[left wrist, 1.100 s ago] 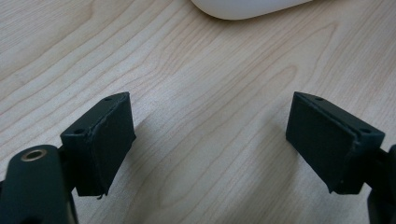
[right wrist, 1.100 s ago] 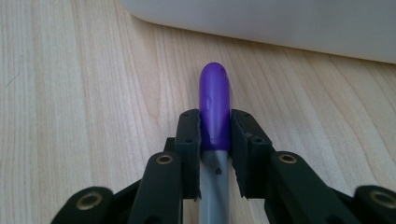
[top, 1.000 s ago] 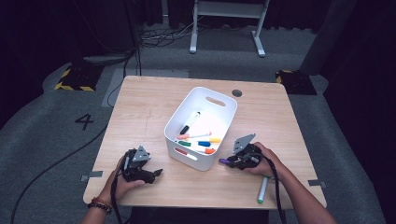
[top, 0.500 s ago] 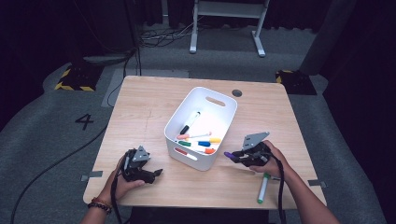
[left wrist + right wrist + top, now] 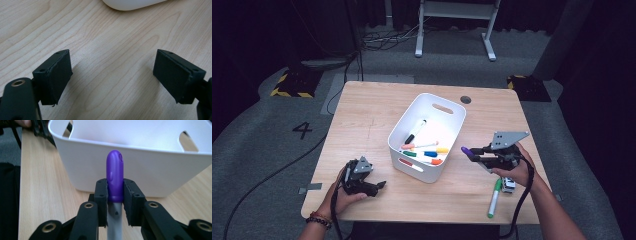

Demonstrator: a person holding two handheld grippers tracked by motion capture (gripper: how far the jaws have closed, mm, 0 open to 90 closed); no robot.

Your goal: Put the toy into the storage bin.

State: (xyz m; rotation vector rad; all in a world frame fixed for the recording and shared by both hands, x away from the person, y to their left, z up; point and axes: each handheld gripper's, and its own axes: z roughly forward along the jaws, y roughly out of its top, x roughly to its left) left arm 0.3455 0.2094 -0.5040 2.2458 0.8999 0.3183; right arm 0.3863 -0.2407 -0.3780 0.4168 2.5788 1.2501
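The right gripper was clenched on a purple marker, its cap poking out past the pads (the grey barrel ran back between them). It hung above the desk just beside the right wall of the white bin, cap pointing at that wall. The left gripper sat near the desk's front left corner, jaws released and wide over bare wood. A green marker lay near the front right edge.
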